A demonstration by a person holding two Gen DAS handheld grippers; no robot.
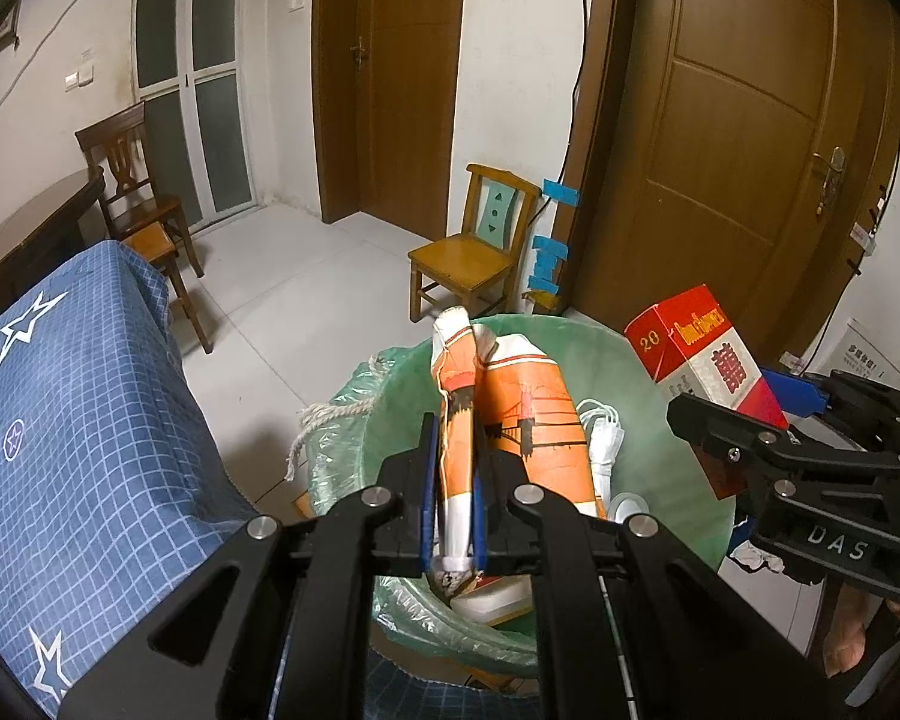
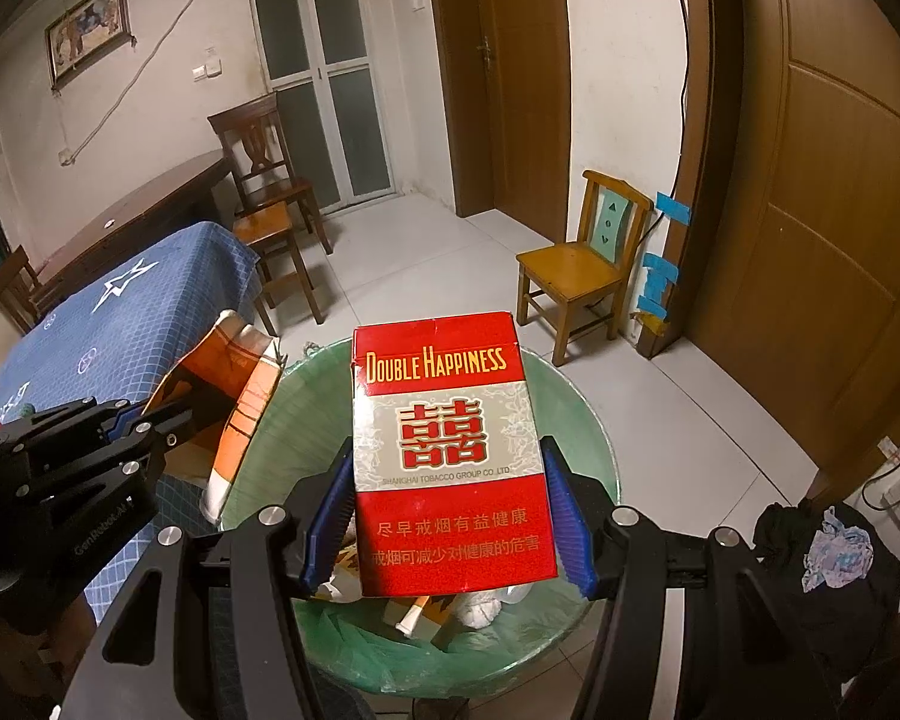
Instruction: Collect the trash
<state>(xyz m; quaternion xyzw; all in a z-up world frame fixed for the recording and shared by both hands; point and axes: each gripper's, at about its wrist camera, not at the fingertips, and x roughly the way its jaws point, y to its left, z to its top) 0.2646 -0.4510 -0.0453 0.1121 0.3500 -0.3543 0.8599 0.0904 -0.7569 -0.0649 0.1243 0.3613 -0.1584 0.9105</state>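
Item 1: cigarette pack point(image 2: 453, 462). Red and white carton, gold "DOUBLE HAPPINESS" lettering, a red double-happiness character on a silver panel, Chinese warning text on the lower red band, "20" on one side. Your right gripper point(image 2: 450, 516) holds it upright above the bin, blue pads pressed to its two long edges, jaws set to the pack's width.

Item 2: orange wrapper point(image 1: 480, 396). Crumpled paper packaging, orange and white, printed with a dark bridge drawing. Your left gripper point(image 1: 455, 480) has its jaws narrow, pinched on a folded part of it; the rest fans out beyond the fingertips over the near rim of the bin.

Item 3: trash bin point(image 2: 588, 438). Round, lined with a pale green bag point(image 1: 354, 408) whose white drawstring point(image 1: 324, 420) hangs over the rim. Inside you have white crumpled paper point(image 2: 480, 606), a cigarette butt point(image 2: 411, 615) and other scraps that are hard to make out.

Surroundings: blue checked cloth with white stars point(image 1: 78, 420) covers the surface just beside the bin, on your left. A small yellow chair point(image 2: 582, 264) stands on the tiled floor beyond the bin, against the wall by strips of blue tape point(image 2: 660, 264). A dark wooden chair point(image 2: 264, 162) and a stool point(image 2: 273, 240) stand farther off. A dark bundle with a pale rag point(image 2: 834, 546) sits near your right side.

Obstructions: each gripper's load hides part of the bin opening in its own view.
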